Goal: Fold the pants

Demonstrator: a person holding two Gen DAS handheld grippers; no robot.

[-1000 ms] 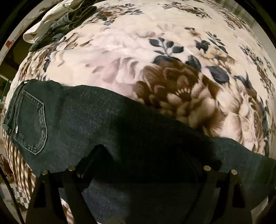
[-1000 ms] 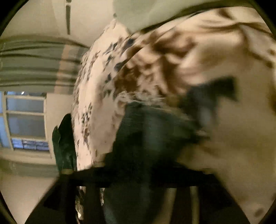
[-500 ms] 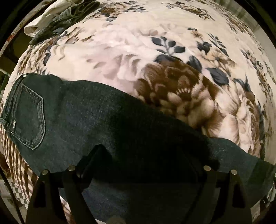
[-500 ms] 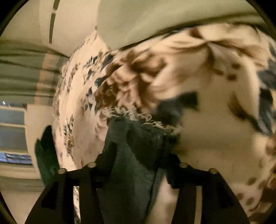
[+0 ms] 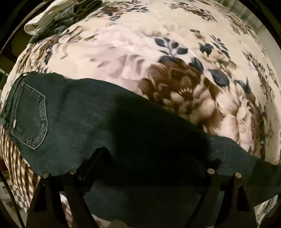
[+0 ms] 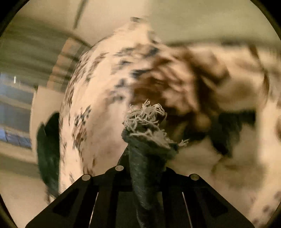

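Observation:
Dark denim pants (image 5: 84, 121) lie flat across a floral blanket (image 5: 140, 57), waistband and back pocket (image 5: 29, 119) at the left, legs running right. My left gripper (image 5: 140, 168) hovers over the middle of the pants, jaws wide open and empty. My right gripper (image 6: 147, 157) is shut on the frayed leg hem (image 6: 145, 122) of the pants, which bunches up between the jaws and is lifted off the blanket (image 6: 105, 98).
A pile of other clothes (image 5: 58, 15) lies at the blanket's far left corner. A checkered floor (image 5: 17, 198) shows below the bed's left edge. A dark green cloth (image 6: 47, 152) hangs beside the bed, with a window (image 6: 14, 112) behind.
My right gripper has closed on the frayed hem and lifted it, the view swinging. The left gripper has shifted only slightly over the pants.

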